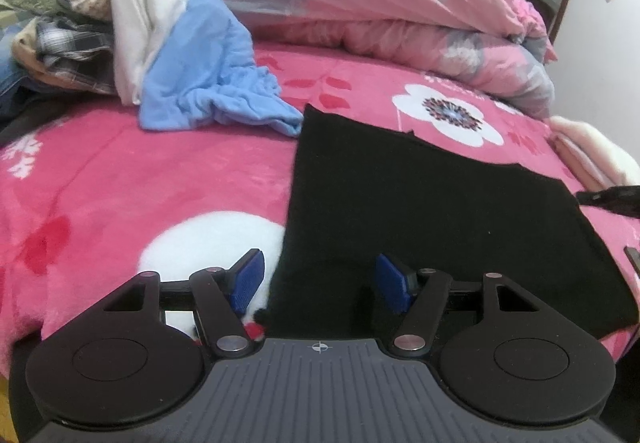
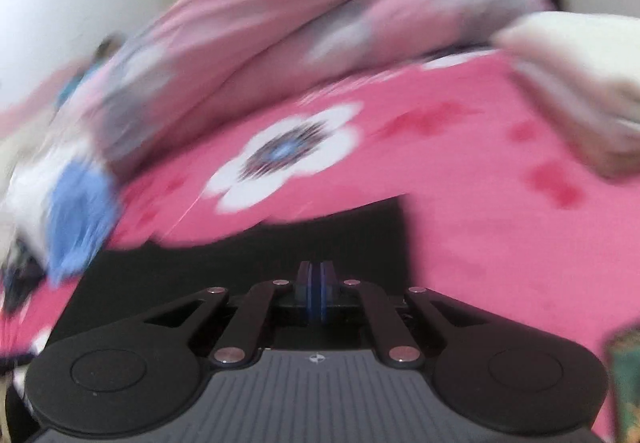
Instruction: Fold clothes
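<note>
Right wrist view blurs; black garment (image 2: 248, 263) partly hidden.

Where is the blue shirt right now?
In the left wrist view, the blue shirt lies crumpled at the upper left on the pink blanket, against the white cloth, just beyond the black garment.

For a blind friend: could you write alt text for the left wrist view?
Open left tongs hover at the near edge of a flat black garment on a pink flowered blanket. Behind lie a blue cloth and a rolled pink quilt.

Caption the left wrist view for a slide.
Open left gripper poised over the flat black cloth garment on the pink floral blanket.
</note>
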A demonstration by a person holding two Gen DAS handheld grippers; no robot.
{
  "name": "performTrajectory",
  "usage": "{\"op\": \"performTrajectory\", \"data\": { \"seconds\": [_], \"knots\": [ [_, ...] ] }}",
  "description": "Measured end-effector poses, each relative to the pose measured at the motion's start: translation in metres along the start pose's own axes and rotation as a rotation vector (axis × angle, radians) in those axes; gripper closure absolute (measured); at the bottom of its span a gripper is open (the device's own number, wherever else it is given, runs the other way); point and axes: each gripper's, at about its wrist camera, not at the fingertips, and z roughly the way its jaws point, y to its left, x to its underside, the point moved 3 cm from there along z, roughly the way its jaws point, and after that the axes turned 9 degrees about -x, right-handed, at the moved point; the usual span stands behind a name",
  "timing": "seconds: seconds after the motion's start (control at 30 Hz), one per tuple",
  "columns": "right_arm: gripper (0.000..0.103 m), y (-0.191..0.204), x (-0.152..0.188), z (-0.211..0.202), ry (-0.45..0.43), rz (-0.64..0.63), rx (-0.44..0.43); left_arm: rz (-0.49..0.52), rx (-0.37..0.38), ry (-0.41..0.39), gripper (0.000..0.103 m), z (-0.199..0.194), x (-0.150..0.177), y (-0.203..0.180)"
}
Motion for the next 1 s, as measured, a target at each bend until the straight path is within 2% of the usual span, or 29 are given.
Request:
{"op": "performTrajectory", "data": {
  "seconds": [0.03,0.1,0.13,0.23,0.27,0.33,0.47,0.6,0.7,0.77,0.83,0.9,1.0],
  "knots": [
    [0.100,0.006,-0.004,0.018,0.042,-0.012,-0.021,-0.005,0.001,-0.004,0.040,-0.001,0.000,0.002],
    [0.100,0.002,-0.011,0.045,0.087,0.002,-0.009,-0.003,-0.006,-0.017,0.040,-0.005,0.001,0.005],
    [0.102,-0.007,-0.016,0.057,0.097,0.011,0.036,-0.002,-0.011,-0.024,0.040,-0.007,0.001,0.007],
    [0.101,-0.028,-0.035,0.053,0.023,0.119,0.114,0.010,-0.014,-0.059,0.040,-0.014,-0.004,0.012],
    [0.100,-0.023,-0.040,0.047,-0.007,0.098,0.144,0.020,-0.003,-0.070,0.039,-0.015,-0.007,0.012],
    [0.099,-0.002,-0.041,0.037,-0.021,0.005,0.148,0.049,0.034,-0.091,0.039,-0.014,-0.016,0.005],
    [0.099,0.033,-0.018,0.019,0.005,-0.041,0.048,0.143,0.137,-0.094,0.039,0.000,-0.041,-0.035],
    [0.099,0.055,0.019,0.006,0.017,-0.038,-0.067,0.323,0.188,-0.020,0.041,0.033,-0.055,-0.095],
    [0.099,0.065,0.036,0.004,0.026,-0.029,-0.098,0.439,0.234,0.058,0.046,0.066,-0.054,-0.132],
    [0.099,0.065,0.042,0.006,0.042,-0.046,-0.097,0.482,0.218,0.109,0.049,0.089,-0.053,-0.144],
    [0.099,0.059,0.047,0.010,0.055,-0.034,-0.091,0.485,0.206,0.120,0.047,0.108,-0.059,-0.143],
    [0.099,0.051,0.049,0.009,0.037,-0.006,-0.100,0.457,0.188,0.099,0.047,0.124,-0.074,-0.133],
    [0.099,0.039,0.053,0.007,0.007,0.037,-0.115,0.429,0.021,0.031,0.047,0.151,-0.099,-0.110]
  ]
}}
